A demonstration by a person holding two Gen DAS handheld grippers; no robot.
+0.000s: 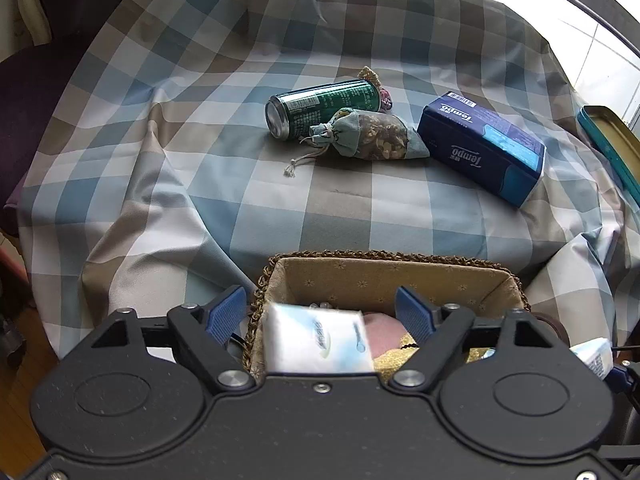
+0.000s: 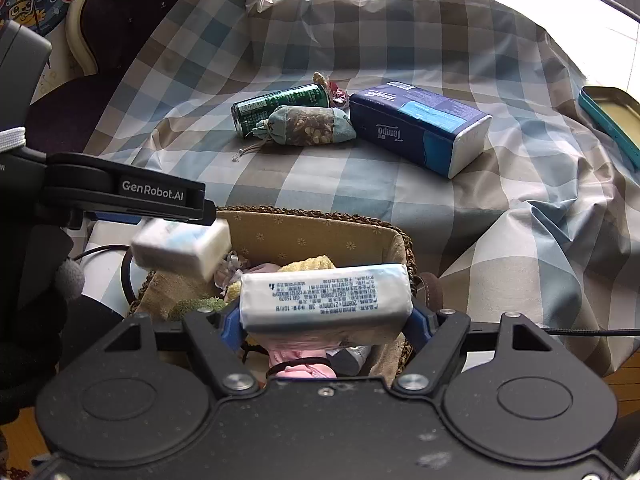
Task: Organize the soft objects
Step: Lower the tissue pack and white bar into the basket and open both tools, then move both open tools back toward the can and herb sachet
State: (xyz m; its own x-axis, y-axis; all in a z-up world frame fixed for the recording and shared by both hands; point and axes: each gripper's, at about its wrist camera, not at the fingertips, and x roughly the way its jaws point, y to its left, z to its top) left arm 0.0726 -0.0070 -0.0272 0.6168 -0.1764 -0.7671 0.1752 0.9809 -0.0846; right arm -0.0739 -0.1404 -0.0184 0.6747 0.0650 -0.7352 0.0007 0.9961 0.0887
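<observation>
A wicker basket [image 1: 384, 258] [image 2: 320, 216] with tan lining sits at the near edge of the checked cloth and holds several soft things. My left gripper [image 1: 320, 312] is open above it; a small white tissue pack [image 1: 318, 340] [image 2: 182, 248], blurred, is below its jaws and apart from both, over the basket. My right gripper [image 2: 326, 320] is shut on a white tissue pack [image 2: 326, 296] above the basket. A drawstring fabric pouch [image 1: 372, 136] [image 2: 308, 126] lies mid-table next to a blue Tempo tissue pack [image 1: 484, 146] [image 2: 420, 130].
A green can [image 1: 320, 108] [image 2: 280, 106] lies on its side behind the pouch, with a small patterned item [image 1: 384, 96] behind it. A teal tin lid [image 1: 612, 144] [image 2: 612, 116] lies at the right edge. A dark chair [image 2: 132, 8] stands at the far left.
</observation>
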